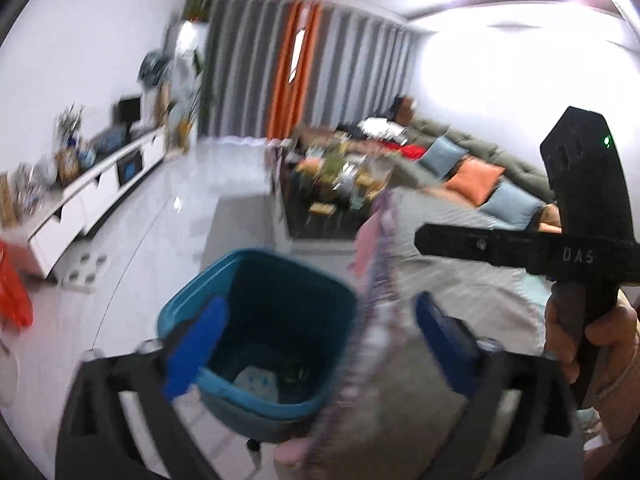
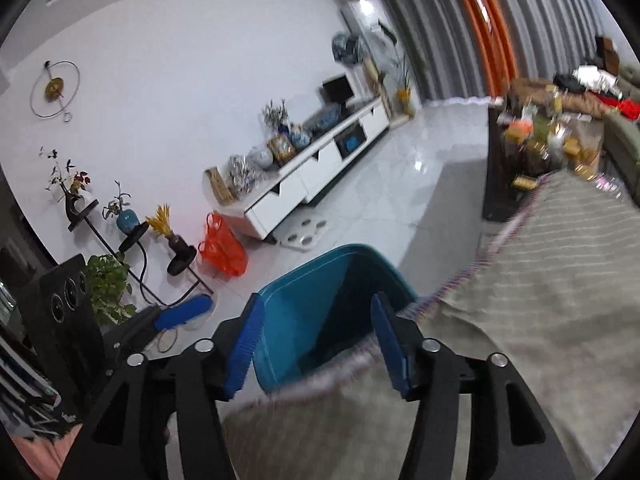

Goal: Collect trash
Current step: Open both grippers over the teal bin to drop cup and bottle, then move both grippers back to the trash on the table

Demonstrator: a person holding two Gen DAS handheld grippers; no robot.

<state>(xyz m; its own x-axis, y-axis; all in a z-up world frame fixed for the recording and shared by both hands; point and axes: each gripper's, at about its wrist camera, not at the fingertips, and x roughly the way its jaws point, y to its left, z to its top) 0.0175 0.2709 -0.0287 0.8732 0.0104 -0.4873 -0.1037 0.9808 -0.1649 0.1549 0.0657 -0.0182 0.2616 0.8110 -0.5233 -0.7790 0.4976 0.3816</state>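
Note:
A teal trash bin (image 1: 260, 332) stands on the white tile floor beside a sofa edge; it also shows in the right wrist view (image 2: 332, 304). White crumpled trash (image 1: 256, 380) lies at its bottom. My left gripper (image 1: 320, 344) is open and empty, held above the bin's rim. My right gripper (image 2: 316, 344) is open and empty, also above the bin. The right gripper's black body (image 1: 580, 240), held in a hand, shows at the right of the left wrist view. One blue finger (image 2: 182, 312) of the left gripper shows in the right wrist view.
A grey striped sofa cover (image 2: 540, 280) with a fringed edge lies right of the bin. A cluttered dark coffee table (image 1: 336, 184) stands behind. A white TV cabinet (image 2: 320, 160) lines the wall. An orange plastic bag (image 2: 222, 250) and plant stands (image 2: 132, 236) sit on the left.

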